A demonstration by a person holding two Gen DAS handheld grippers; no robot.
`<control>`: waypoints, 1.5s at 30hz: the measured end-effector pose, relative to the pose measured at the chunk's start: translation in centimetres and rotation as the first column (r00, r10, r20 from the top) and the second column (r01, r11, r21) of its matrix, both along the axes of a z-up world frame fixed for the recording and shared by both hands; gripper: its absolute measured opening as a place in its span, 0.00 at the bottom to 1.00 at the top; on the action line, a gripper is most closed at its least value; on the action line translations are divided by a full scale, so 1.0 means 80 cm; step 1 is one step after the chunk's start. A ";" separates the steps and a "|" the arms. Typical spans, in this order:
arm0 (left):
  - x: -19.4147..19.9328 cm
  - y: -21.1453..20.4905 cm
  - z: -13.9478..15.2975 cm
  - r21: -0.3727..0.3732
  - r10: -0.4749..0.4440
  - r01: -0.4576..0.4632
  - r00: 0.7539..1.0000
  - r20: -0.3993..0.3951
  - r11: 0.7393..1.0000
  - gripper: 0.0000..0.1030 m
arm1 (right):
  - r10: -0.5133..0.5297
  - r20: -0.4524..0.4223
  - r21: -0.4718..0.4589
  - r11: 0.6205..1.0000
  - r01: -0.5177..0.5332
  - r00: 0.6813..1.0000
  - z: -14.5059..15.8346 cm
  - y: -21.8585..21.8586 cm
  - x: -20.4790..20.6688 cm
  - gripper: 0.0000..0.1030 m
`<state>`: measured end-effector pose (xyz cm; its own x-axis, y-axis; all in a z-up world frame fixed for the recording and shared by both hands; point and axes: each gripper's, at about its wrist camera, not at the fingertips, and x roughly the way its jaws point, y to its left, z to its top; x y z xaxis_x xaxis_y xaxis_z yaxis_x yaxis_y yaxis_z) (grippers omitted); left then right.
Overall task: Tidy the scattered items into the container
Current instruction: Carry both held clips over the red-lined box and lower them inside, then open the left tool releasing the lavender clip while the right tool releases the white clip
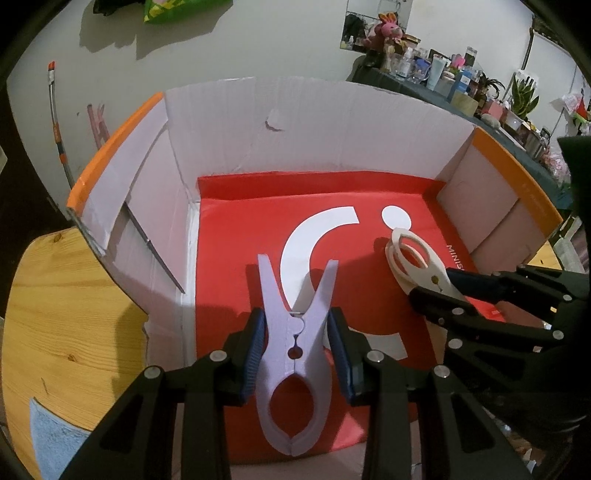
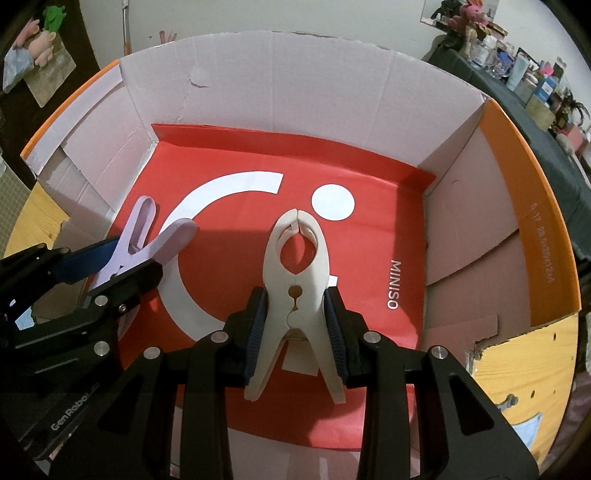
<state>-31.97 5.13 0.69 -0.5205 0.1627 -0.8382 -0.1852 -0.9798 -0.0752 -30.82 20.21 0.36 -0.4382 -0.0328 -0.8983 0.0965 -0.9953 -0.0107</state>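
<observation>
Hovering over the cardboard box (image 2: 535, 206) ready for dropping, the left gripper (image 1: 297, 347) clamps its fingers on a lilac clothes peg (image 1: 291, 354), while the right gripper (image 2: 295, 325) pinches a cream peg (image 2: 297, 295).

White wall (image 1: 280, 40), plain, with a few marks and shadows. 1 wooden table (image 1: 62, 314), light pine with visible knots, a pale blue cloth (image 1: 51, 439) at its near edge. 1 dark-covered side table (image 1: 436, 88) against the wall at right, crowded with bottles, jars, boxes, a pink plush toy (image 1: 389, 29) and a potted plant (image 1: 524, 92). Lighting indoor, artificial.
</observation>
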 end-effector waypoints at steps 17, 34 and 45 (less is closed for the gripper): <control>-0.002 0.002 -0.004 -0.015 0.009 -0.009 1.000 0.009 1.000 0.36 | -0.002 0.001 0.015 1.000 0.002 1.000 -0.006 0.000 0.003 0.32; -0.001 -0.001 -0.005 -0.021 0.013 -0.013 1.000 0.004 1.000 0.46 | -0.009 0.016 0.011 1.000 0.009 1.000 -0.013 0.003 0.010 0.48; 0.007 -0.004 0.010 -0.036 0.021 -0.022 0.999 -0.039 0.999 0.56 | -0.031 -0.011 0.007 0.999 0.031 0.999 -0.009 0.011 0.028 0.57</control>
